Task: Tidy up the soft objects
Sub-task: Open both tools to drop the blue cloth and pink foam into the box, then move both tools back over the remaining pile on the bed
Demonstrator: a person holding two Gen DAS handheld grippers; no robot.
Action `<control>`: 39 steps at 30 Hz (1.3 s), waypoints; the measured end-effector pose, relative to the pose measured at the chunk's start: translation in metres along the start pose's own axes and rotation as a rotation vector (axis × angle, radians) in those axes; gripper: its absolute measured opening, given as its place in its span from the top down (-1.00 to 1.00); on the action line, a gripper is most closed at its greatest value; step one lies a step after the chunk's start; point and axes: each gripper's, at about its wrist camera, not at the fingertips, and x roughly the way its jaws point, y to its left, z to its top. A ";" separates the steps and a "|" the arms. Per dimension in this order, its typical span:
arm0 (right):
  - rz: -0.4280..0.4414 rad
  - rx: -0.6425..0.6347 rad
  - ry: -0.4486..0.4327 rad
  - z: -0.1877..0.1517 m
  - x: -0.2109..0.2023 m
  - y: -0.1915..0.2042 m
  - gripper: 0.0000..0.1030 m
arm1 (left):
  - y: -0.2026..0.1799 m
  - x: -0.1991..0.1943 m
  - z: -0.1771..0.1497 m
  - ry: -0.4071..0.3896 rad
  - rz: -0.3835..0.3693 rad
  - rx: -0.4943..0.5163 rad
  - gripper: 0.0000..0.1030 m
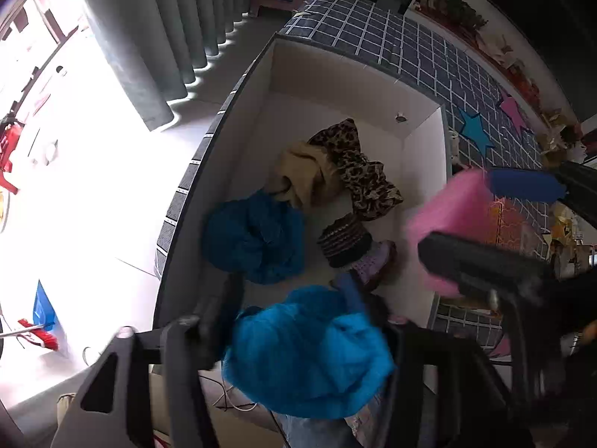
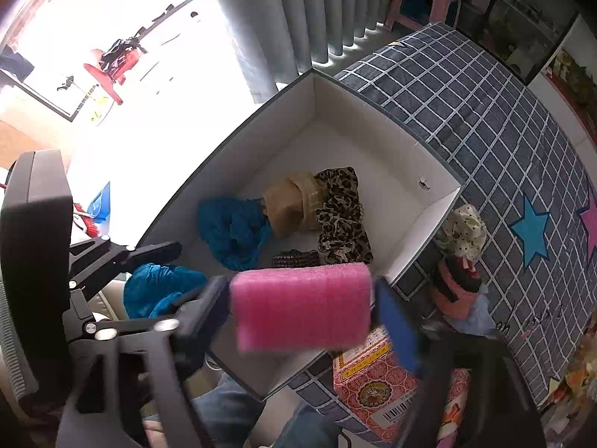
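Hovering over a white-lined box (image 2: pixel 377 138) on a grid-patterned desk (image 2: pixel 485 112), two tools point steeply down. Inside the box lie a blue scarf (image 2: pixel 231 231), a tan cloth (image 2: pixel 287 205), a leopard-print cloth (image 2: pixel 343 216) and a dark striped knit (image 1: pixel 345 240). The right tool (image 2: pixel 302 306) has its fingers spread beside a pink sponge (image 2: pixel 302 306), released. The left tool (image 1: pixel 298 317), also spread, straddles a bright blue cloth (image 1: pixel 306 351) without clenching it.
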 end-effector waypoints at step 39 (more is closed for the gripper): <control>-0.162 0.312 0.223 -0.024 0.121 -0.217 -0.99 | -0.094 -0.017 0.041 0.074 -0.138 0.001 -0.99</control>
